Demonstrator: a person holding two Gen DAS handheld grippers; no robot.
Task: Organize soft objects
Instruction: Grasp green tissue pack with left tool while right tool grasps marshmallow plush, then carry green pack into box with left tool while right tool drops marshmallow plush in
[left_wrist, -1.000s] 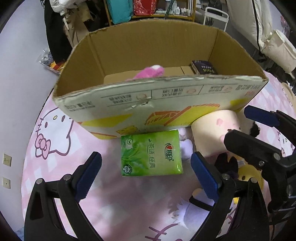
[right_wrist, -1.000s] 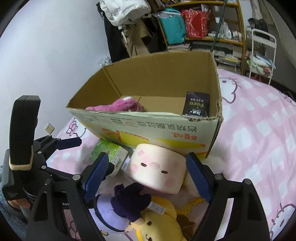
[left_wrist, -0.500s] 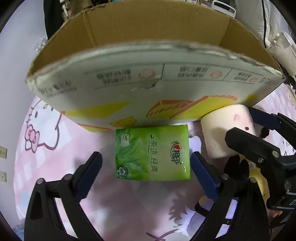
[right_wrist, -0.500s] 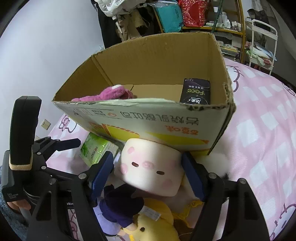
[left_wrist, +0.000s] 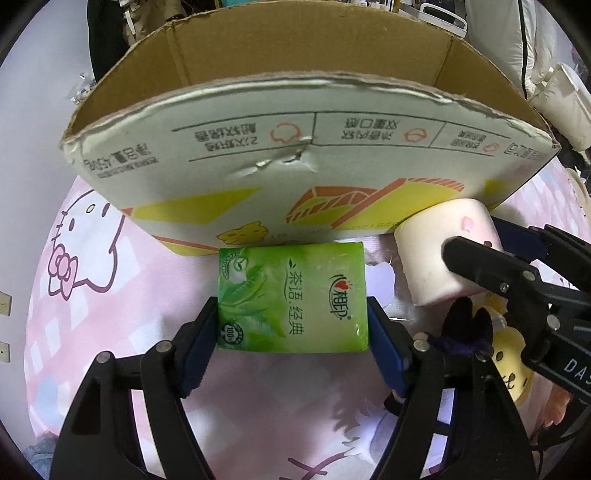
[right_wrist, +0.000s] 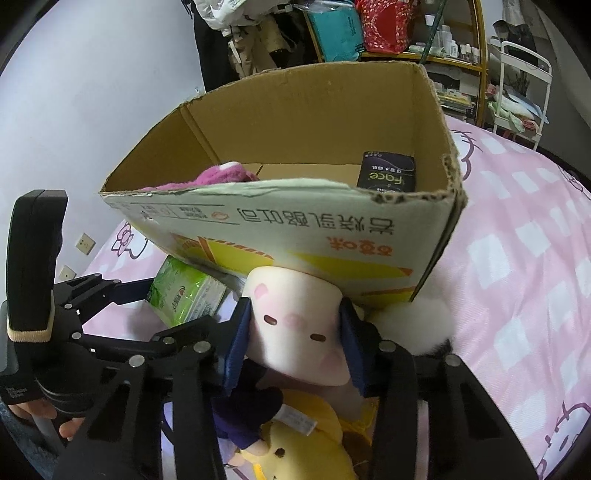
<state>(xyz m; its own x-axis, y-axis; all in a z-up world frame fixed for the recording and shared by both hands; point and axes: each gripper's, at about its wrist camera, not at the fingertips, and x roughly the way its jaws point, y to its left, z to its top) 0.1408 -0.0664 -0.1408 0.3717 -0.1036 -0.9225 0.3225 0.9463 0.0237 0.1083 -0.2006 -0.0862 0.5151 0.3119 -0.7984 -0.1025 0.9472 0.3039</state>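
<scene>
Just before the cardboard box (left_wrist: 258, 155): green tissue pack (left_wrist: 291, 299) clamped in left hand-held gripper (left_wrist: 291, 332), cream plush cylinder (right_wrist: 295, 325) clamped in right hand-held gripper (right_wrist: 295, 347), both jaws just closing.

Both grippers' jaws have just been closing. The left gripper (left_wrist: 291, 328), wide apart a second ago, now presses its blue pads against the green tissue pack (left_wrist: 291, 299). The right gripper (right_wrist: 295, 343), likewise spread earlier, now squeezes the cream cylinder plush (right_wrist: 295, 325).
</scene>
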